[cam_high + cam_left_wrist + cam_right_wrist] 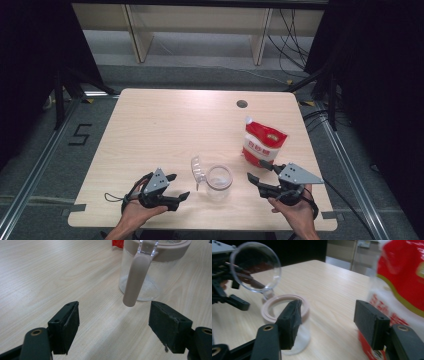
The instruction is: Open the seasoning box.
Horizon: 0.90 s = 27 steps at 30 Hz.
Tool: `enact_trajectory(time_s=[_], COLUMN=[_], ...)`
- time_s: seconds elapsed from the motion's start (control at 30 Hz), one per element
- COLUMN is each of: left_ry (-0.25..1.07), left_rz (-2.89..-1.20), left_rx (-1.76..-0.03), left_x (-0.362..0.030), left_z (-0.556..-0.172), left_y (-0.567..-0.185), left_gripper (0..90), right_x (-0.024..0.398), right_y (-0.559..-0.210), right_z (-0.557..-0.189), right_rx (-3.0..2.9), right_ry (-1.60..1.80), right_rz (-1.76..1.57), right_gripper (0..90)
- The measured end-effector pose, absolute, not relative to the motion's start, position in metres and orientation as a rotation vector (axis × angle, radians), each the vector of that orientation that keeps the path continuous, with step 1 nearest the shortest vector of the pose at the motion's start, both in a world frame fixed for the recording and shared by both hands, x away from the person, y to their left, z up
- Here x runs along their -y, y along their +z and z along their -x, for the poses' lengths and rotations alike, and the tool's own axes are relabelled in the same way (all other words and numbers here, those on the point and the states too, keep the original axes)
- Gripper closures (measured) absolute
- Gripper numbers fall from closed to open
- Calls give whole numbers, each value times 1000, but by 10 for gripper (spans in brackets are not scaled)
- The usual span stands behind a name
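Note:
A clear jar (219, 179) with a pinkish rim stands near the table's front edge, its hinged round lid (198, 171) swung up and open to its left. Behind and right of it stands a red and white pouch (263, 142). My left gripper (181, 185) lies left of the jar, open, nothing between its jaws. In the left gripper view that gripper (115, 312) faces the jar (147, 277) and its hanging beige clasp (136, 280). My right gripper (255, 169) is open between jar and pouch. In the right gripper view, this gripper (328, 312) has the jar (274, 307) at left and the pouch (402, 277) at right, touching neither.
The light wooden table (170, 125) has a round cable hole (242, 104) near its far edge. Bare tabletop stretches behind and to the left of the jar. Dark curtains hang on both sides, and wooden furniture legs stand beyond the table.

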State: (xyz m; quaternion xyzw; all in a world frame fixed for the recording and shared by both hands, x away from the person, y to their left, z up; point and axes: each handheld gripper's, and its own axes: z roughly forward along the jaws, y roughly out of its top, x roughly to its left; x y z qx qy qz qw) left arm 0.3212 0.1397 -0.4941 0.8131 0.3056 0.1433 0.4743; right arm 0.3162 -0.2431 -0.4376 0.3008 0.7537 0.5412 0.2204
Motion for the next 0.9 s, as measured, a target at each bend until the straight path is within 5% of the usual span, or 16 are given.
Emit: enact_trajectory(time_s=[0.6,0.9], left_ry=[356,371], left_rz=[-1986,-1994], left_rx=[-746,-724], left_x=[-140,-140], left_z=[-321,-323], left_y=[-493,-492], left_gripper=[236,237], right_x=[283,295], right_y=[-455,-465], right_z=[-325,-338], right_rx=[-1971,-1945], right_ry=[1387,1393], right_rz=[-1014,-1022], right_gripper=[157,155])
